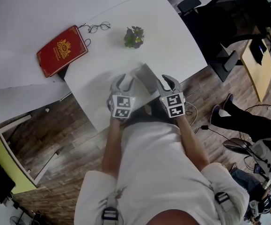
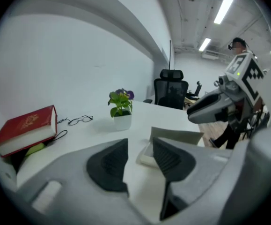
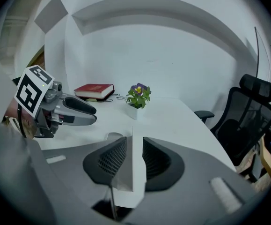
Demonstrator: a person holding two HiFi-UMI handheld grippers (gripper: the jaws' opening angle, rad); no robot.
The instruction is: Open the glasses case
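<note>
Grey plastic at the left: the left gripper (image 2: 140,144) hangs jaws apart and empty, just beside the pale glasses case (image 1: 143,75) at the near edge of the table (image 1: 172,36). Looks light, stiff, slick. Pinch its thin raised lid (image 3: 136,172), which the right gripper (image 3: 134,146) straddles, jaws slightly parted, not clamping.

Office: white desk (image 1: 172,36), swivel chair (image 3: 247,121), ceiling strip lights (image 2: 227,3).
</note>
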